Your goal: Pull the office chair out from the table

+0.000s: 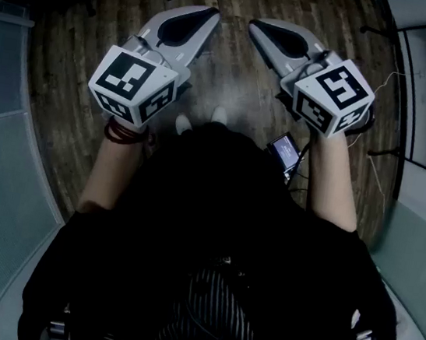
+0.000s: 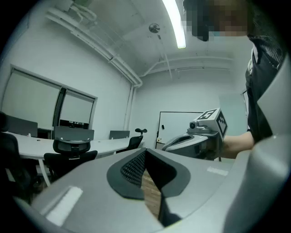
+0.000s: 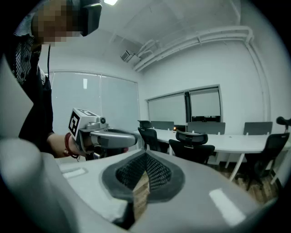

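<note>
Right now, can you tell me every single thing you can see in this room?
office chairs: at least three, black, along the table
table: one long one, white, across the room
whiteboard: one, white, on the far wall
ceiling light: one strip, bright white, overhead
floor: brown wood planks, underfoot
small screen: one, dark and lit, at the person's right hip
wristbands: red, on the left wrist
shoes: two, white toes, below the grippers
left gripper: one, grey, jaws shut, empty
right gripper: one, grey, jaws shut, empty
</note>
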Available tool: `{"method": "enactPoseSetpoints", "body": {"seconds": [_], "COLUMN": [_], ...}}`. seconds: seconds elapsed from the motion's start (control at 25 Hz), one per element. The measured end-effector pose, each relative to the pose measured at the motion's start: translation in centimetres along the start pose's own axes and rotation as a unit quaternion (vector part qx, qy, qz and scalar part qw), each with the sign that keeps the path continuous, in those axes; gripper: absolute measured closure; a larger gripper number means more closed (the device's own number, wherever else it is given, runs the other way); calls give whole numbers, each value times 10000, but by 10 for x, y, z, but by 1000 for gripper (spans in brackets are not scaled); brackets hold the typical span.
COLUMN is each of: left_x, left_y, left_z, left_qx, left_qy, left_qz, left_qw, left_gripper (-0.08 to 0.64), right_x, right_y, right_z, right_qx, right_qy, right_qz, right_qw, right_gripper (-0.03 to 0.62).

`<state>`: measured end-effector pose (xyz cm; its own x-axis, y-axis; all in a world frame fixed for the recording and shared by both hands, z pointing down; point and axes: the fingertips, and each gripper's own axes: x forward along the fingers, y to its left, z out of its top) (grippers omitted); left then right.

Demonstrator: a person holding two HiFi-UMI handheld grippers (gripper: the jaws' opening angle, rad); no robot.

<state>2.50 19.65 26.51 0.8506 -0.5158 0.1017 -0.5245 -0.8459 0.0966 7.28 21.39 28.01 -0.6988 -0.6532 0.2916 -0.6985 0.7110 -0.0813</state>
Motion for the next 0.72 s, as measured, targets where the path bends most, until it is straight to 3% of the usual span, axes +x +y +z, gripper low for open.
{"method": "enactPoseSetpoints", "body": {"seconds": [0.72], "left_x": [23], "left_y": [-16], "left_z": [7], "left_qx": [440], "left_qy": [173], "left_qz": [-106], "left_qw": [9988], "left_gripper": [557], "right_x": [-18], "right_y": [-11], "right_z": [17], "right_qx": [-213], "right_qy": [-439], "right_qz": [201], "right_qw": [9986], "right_gripper": [592]}}
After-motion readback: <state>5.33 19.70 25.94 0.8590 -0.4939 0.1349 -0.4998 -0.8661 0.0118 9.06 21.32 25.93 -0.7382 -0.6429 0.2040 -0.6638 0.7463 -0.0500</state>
